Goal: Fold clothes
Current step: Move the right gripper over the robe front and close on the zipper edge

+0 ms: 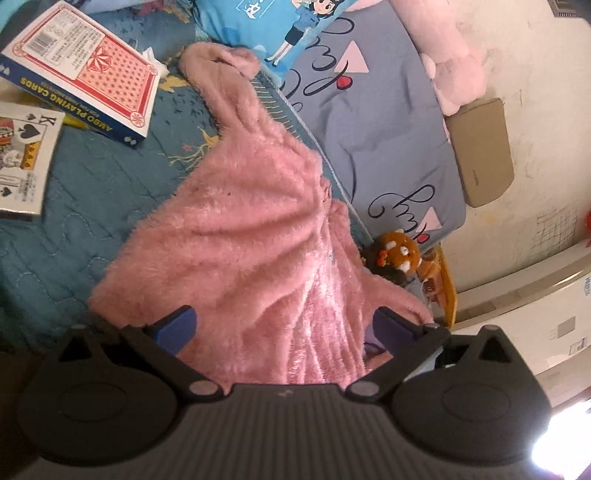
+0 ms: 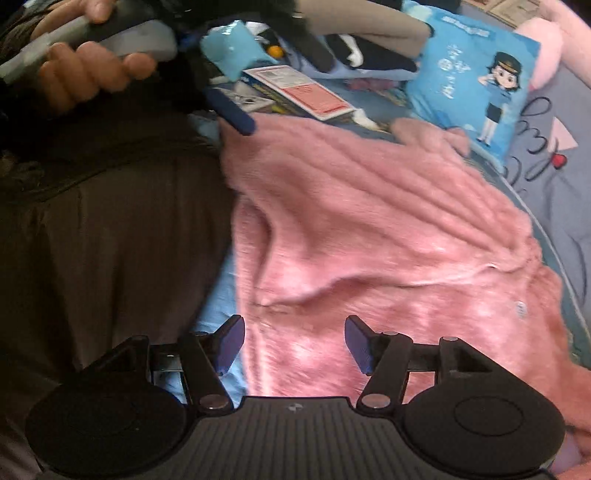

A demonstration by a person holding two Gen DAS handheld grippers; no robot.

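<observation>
A pink fuzzy garment lies spread and rumpled on a blue quilted bedspread, one sleeve reaching toward the far pillows. My left gripper stands open low over its near hem, with fabric lying between the wide-apart blue pads. In the right wrist view the garment fills the middle. My right gripper hangs open above it, and nothing is pinched between its pads. At the top left of that view a hand holds the left gripper, whose blue finger rests at the garment's far edge.
A playing-card box and a king-of-spades box lie on the bedspread at left. Beyond the garment are a blue cartoon cushion, a grey-blue duvet and a brown plush toy. The person's dark clothing fills the left.
</observation>
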